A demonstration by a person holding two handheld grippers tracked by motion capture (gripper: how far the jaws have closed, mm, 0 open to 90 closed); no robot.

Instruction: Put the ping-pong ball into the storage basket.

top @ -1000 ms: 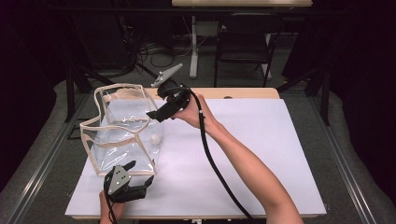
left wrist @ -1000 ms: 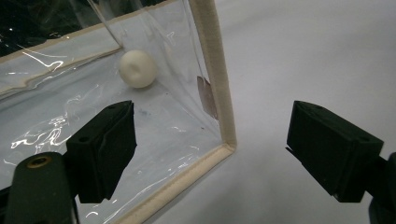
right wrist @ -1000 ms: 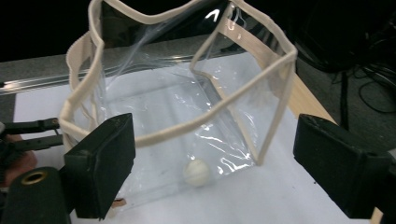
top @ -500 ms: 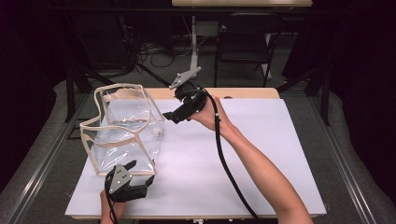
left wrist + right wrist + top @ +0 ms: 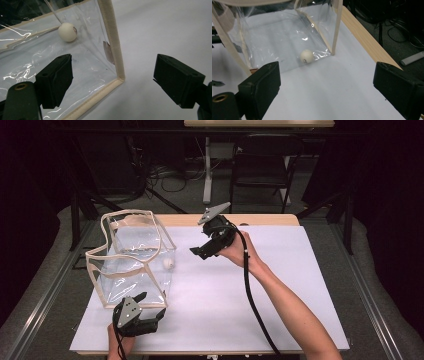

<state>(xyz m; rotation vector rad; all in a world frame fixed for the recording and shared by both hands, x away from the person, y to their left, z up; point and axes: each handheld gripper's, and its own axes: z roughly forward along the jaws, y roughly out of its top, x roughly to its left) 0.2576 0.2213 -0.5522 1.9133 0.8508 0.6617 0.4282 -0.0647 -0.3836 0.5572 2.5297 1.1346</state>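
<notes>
Clear, beige-trimmed pouch stands open-topped, white ball inside; marking illegible. Both grippers, left and right, gape empty; right's jaws just widened.

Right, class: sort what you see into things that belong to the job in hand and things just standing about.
Part of the job:
clear bag
white ball inside the bag
left gripper, jaws apart at the bag's corner
right gripper, empty, jaws just been opening

Just standing about:
dark chair
floor cables
</notes>
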